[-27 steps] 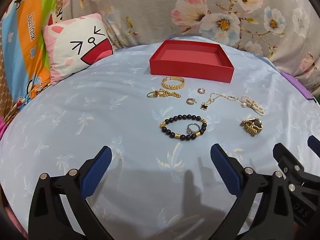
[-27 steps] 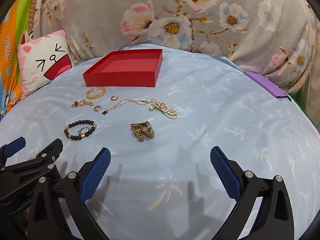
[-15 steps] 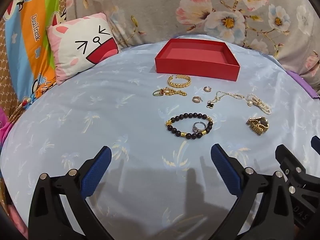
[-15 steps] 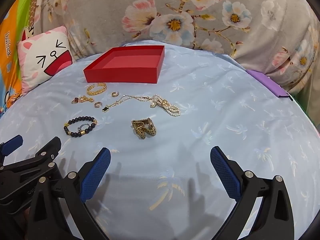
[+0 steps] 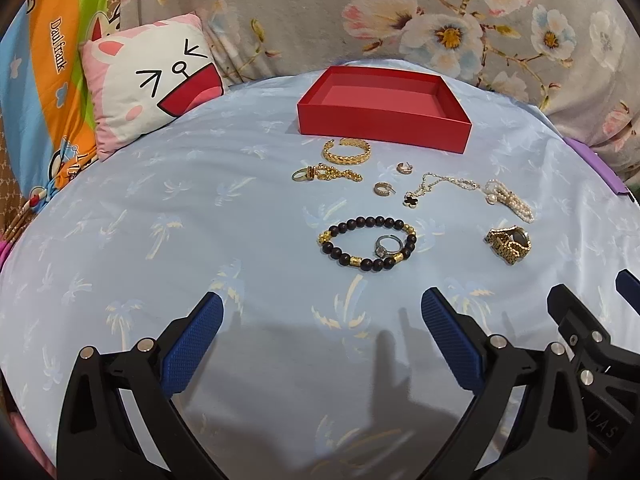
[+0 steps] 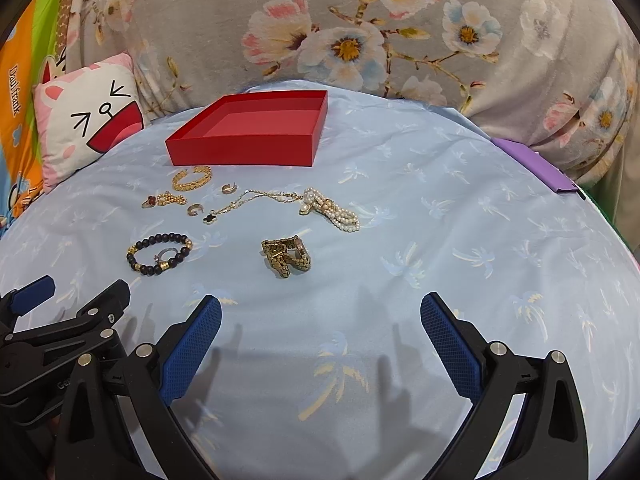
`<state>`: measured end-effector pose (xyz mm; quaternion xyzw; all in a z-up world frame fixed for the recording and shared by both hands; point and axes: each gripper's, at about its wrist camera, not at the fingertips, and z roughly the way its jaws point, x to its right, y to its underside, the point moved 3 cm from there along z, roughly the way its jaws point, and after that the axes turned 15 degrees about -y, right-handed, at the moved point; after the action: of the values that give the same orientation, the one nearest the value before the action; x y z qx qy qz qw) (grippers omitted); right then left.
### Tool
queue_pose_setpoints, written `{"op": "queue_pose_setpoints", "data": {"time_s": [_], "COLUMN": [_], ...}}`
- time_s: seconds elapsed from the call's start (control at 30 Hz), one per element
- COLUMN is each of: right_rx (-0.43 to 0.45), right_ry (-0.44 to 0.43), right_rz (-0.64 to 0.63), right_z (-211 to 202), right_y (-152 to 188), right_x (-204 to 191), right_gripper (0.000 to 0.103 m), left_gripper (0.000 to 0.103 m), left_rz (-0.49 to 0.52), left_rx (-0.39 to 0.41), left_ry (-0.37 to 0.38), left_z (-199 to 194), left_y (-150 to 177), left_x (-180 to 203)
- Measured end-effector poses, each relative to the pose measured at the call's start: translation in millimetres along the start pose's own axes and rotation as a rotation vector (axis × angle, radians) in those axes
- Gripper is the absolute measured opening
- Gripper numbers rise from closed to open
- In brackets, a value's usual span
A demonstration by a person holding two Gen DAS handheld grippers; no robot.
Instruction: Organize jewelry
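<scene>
An empty red box (image 5: 384, 110) (image 6: 248, 130) sits at the far side of a light blue sheet. In front of it lie a gold bangle (image 5: 346, 151) (image 6: 192, 178), a gold chain with a ring (image 5: 326, 173), two small hoop earrings (image 5: 384, 189), a clover pendant necklace (image 5: 434, 184), a pearl strand (image 5: 512, 202) (image 6: 332, 210), a dark bead bracelet (image 5: 366, 242) (image 6: 159, 254) with a silver ring (image 5: 387, 245) inside it, and a gold watch (image 5: 509, 245) (image 6: 286, 256). My left gripper (image 5: 320, 314) and right gripper (image 6: 320, 314) hover open and empty, short of the jewelry.
A cat-face cushion (image 5: 152, 84) leans at the back left against a floral grey backrest (image 6: 360, 32). A purple flat item (image 6: 536, 164) lies at the right edge of the sheet. A striped cartoon cloth (image 5: 36, 72) hangs at far left.
Both grippers have tilted and shifted slightly, so the jewelry and box sit a little lower and to the right in the left view. Nothing on the sheet has moved.
</scene>
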<state>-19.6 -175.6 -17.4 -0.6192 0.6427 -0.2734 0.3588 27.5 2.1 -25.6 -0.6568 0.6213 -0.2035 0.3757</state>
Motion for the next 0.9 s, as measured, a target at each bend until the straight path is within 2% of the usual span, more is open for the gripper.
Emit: {"op": "queue_pose_setpoints", "data": {"time_s": [0.9], "right_rx": [0.012], "right_ry": [0.001], "right_rz": [0.006], "right_z": [-4.0], "right_y": [-0.4], "right_x": [2.3], "right_gripper": [0.098], "left_gripper": [0.096], "left_rz": [0.01], "left_rx": [0.007], "left_ry": [0.002], "left_z": [-1.4], "left_y": [-1.0], "left_x": [3.7]}}
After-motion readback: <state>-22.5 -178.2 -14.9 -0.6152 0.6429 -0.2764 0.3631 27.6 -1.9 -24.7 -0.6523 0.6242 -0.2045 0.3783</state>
